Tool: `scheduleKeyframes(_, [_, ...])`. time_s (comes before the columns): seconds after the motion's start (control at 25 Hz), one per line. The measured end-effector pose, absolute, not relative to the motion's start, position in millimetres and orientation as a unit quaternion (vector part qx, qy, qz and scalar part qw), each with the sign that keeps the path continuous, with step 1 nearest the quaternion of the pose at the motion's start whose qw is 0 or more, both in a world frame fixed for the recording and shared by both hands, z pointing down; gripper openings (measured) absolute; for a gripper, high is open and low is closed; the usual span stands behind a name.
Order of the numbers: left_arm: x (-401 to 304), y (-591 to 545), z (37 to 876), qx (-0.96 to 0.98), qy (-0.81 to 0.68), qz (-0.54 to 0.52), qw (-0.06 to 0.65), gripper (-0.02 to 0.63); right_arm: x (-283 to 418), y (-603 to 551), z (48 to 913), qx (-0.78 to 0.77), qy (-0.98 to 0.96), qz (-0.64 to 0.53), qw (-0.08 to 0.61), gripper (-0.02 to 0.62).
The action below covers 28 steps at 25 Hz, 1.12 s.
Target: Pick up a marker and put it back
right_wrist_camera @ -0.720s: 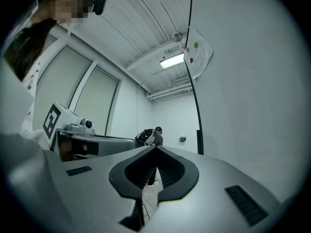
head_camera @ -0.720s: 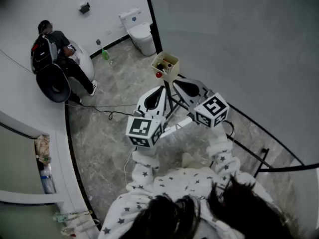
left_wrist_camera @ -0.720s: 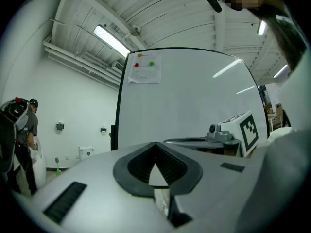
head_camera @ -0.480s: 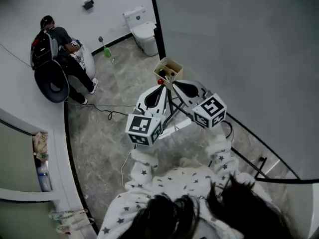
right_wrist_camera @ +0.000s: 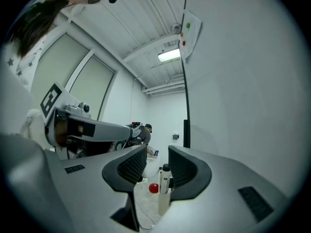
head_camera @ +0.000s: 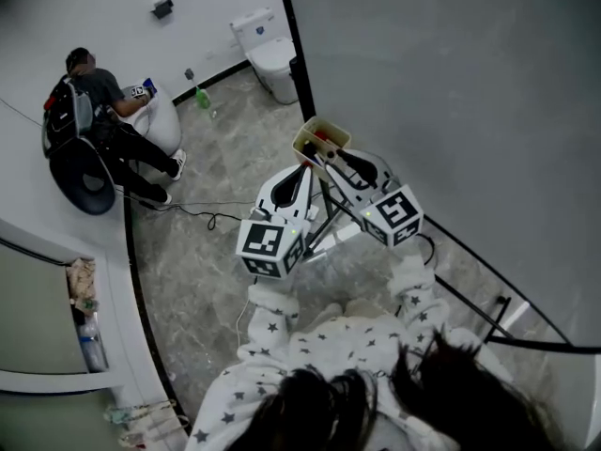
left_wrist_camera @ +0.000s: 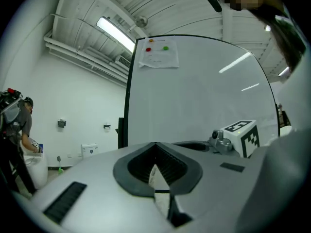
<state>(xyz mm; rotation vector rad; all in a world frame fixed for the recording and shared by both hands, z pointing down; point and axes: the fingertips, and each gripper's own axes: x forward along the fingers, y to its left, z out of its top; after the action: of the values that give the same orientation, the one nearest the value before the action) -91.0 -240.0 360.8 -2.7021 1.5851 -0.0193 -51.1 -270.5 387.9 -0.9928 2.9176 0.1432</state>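
Right hand-held gripper is held spread. A marker is seen between its jaws, close against the right-side pad and clear of the other, so it is not yet pinched. The marker stands in the box on the stand by the whiteboard, dead ahead of the right gripper, with its long axis upright and cap up. Left hand-held gripper is pressed together with nothing gripped, and is held beside the right one, further from the box. The right is judged the nearer hand. Next move is judged a plain squeeze across the barrel. A red cap beside the marker is shown clearly only in the right gripper view. The head view gives the layout, but the markers can't be told apart there.
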Motion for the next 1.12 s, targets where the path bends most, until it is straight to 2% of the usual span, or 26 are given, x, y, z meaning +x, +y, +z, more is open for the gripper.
scheduleKeyframes(0.04, [-89.4, -243.1, 362.3, -0.865, 0.502, -0.007, 0.006, 0.002, -51.2, -274.7, 390.1, -0.324, 0.944, 0.041, 0.033, 0.137])
scheduleKeyframes(0.24, [-84.3, -250.9, 374.8, -0.871, 0.492, -0.006, 0.007, 0.002, -52.0, -289.6, 409.9, -0.337, 0.94, 0.036, 0.029, 0.181])
scheduleKeyframes(0.68, [-101.3, -274.3, 413.7, -0.86, 0.511, -0.007, 0.007, 0.002, -76.6, -315.3, 447.8, -0.315, 0.948, 0.046, 0.006, 0.183])
scheduleKeyframes(0.76, [-104.4, -277.3, 416.9, -0.858, 0.514, -0.009, 0.006, 0.002, -80.7, -317.4, 451.3, -0.311, 0.949, 0.051, -0.006, 0.164])
scheduleKeyframes(0.8, [-105.5, -278.4, 417.6, -0.857, 0.515, -0.01, 0.005, 0.002, -81.7, -318.0, 451.8, -0.311, 0.949, 0.053, -0.007, 0.083])
scheduleKeyframes(1.12, [-106.1, -282.1, 398.3, -0.858, 0.513, -0.014, -0.009, 0.002, -83.1, -320.5, 429.0, -0.309, 0.95, 0.046, -0.014, 0.081])
